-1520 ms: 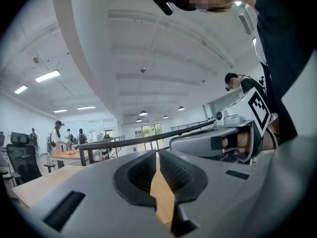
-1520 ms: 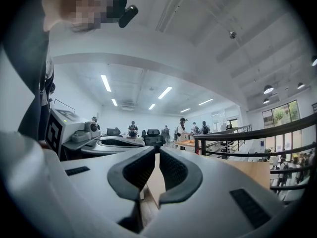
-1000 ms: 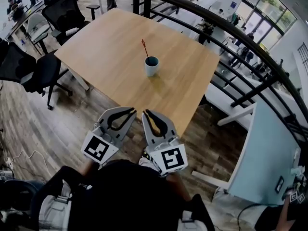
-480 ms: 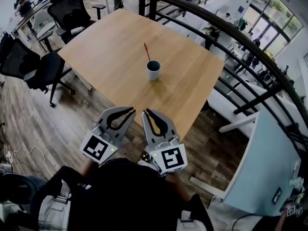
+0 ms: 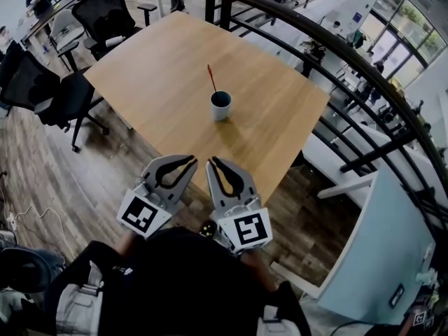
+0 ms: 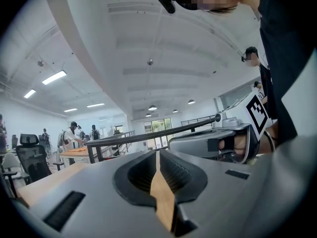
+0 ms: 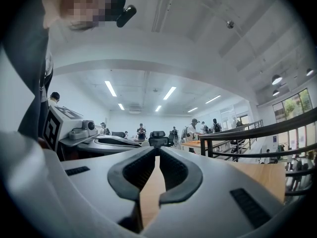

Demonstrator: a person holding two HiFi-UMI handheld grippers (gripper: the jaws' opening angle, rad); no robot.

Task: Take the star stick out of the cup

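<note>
Star stick (image 5: 211, 78) foot hidden in cup (image 5: 220, 106), left hand-held gripper (image 5: 192, 162), right hand-held gripper (image 5: 213, 164), both closed

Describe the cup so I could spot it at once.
Find the big wooden table beside the dark railing. Near its middle stands a small pale cup, dark inside. Nothing else is on that table, and a thin red stick pokes out of it.

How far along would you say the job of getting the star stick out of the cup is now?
Nothing looks done yet: the star stick stands in the cup on the table. Nothing is in hand: the left gripper and right gripper are both shut and empty, near the table's front edge. Left: reaching in, gripping the stick, lifting it out.
</note>
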